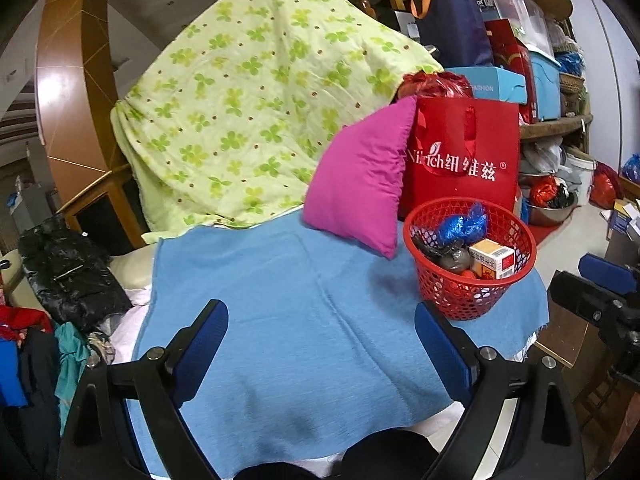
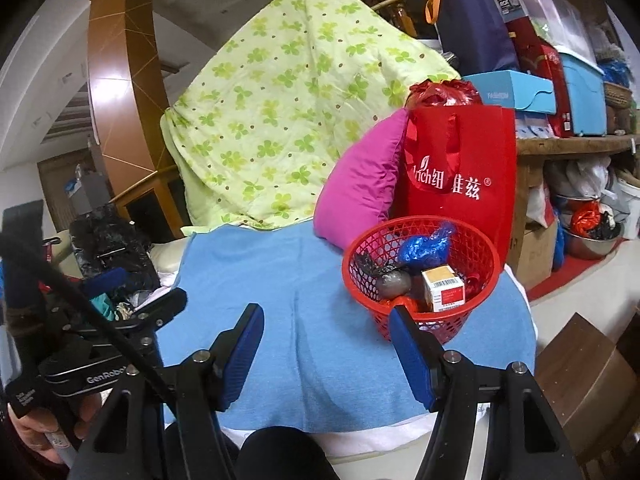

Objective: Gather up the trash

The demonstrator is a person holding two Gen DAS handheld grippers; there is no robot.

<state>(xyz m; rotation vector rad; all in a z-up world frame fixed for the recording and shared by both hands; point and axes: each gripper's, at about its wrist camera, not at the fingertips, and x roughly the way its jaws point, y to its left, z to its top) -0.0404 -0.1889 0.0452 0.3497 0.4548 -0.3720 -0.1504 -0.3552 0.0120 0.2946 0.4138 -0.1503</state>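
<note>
Left wrist view
Left gripper: the black two-finger gripper with blue pads (image 1: 322, 320) has its jaws spread wide with nothing between them, over the cloth.
Surface: a light blue woven cloth (image 1: 280, 300) covers the table top, bare in the middle.
Basket: a round red plastic mesh basket (image 1: 472, 300) stands on the cloth's right part, just beyond the right-hand finger.
Trash in basket: a crumpled blue plastic wrapper (image 1: 464, 222), a grey-black crumpled bag (image 1: 448, 254) and a small cream-and-red cardboard box with a barcode (image 1: 494, 260) lie inside it.
Behind: a magenta square cushion (image 1: 360, 184) leans on a red paper carrier bag with white lettering (image 1: 464, 152); a pale green quilt with clover print (image 1: 256, 92) is draped at the back.
Other tool: part of the right gripper (image 1: 604, 276) shows at the right edge, apart from the basket; its jaws cannot be judged here.

Right wrist view
Right gripper: its blue pads (image 2: 326, 330) stand apart, holding nothing; the right-hand finger overlaps the basket (image 2: 416, 324) near wall in the picture, contact unclear.
Trash: the blue wrapper (image 2: 426, 246), the grey-black bag (image 2: 384, 276) and the box (image 2: 442, 286) all sit in the basket, which is in front of the carrier bag (image 2: 460, 168).
Left side: the left gripper (image 2: 120, 300) is in a person's hand (image 2: 36, 432) beside the cloth (image 2: 288, 280).
</note>
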